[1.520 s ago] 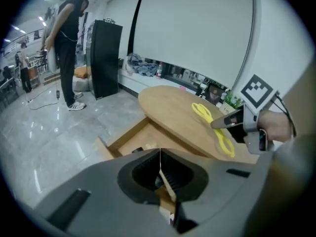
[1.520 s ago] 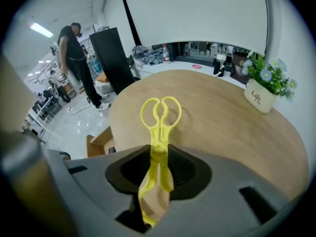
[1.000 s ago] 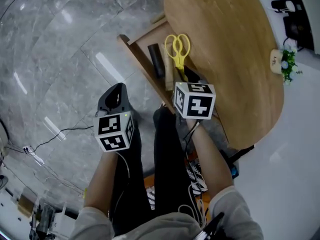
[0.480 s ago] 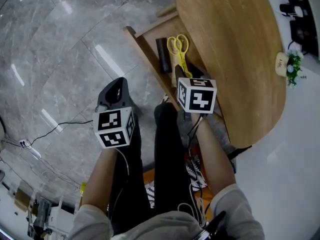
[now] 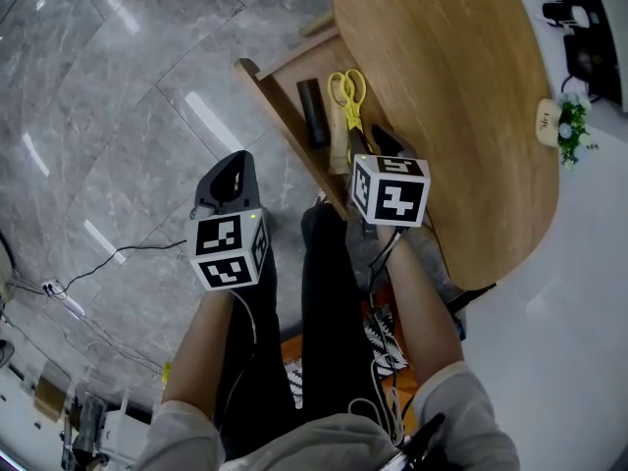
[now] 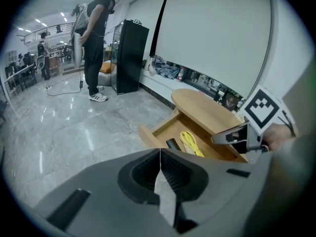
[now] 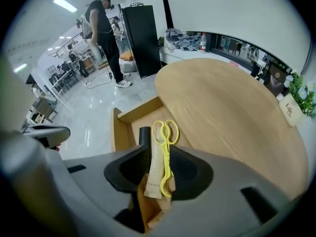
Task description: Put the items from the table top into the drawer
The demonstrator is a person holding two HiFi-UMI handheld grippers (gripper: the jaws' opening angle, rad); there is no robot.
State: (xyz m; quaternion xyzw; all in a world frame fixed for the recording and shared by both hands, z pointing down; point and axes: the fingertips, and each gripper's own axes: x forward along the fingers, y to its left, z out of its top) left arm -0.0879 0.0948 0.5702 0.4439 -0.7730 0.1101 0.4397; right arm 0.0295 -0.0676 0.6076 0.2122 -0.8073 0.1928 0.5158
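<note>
Currently the right hand-held gripper [image 7: 158, 164] is pointing steeply down, its jaws closing on nothing. The cream tube [image 7: 154, 172] and yellow scissors [image 7: 165, 147] are lying below the gap in the drawer [image 7: 129, 115], stretching toward 12 o'clock. At 9 o'clock, the left hand-held gripper [image 6: 160, 174] is hovering over the floor [image 5: 118, 116], jaws together.

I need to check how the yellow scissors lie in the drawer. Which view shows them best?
The right gripper view: the yellow scissors appear close and full-length, loops to tip. The head view shows them smaller, tip end covered. The left gripper view shows them small and far off.
</note>
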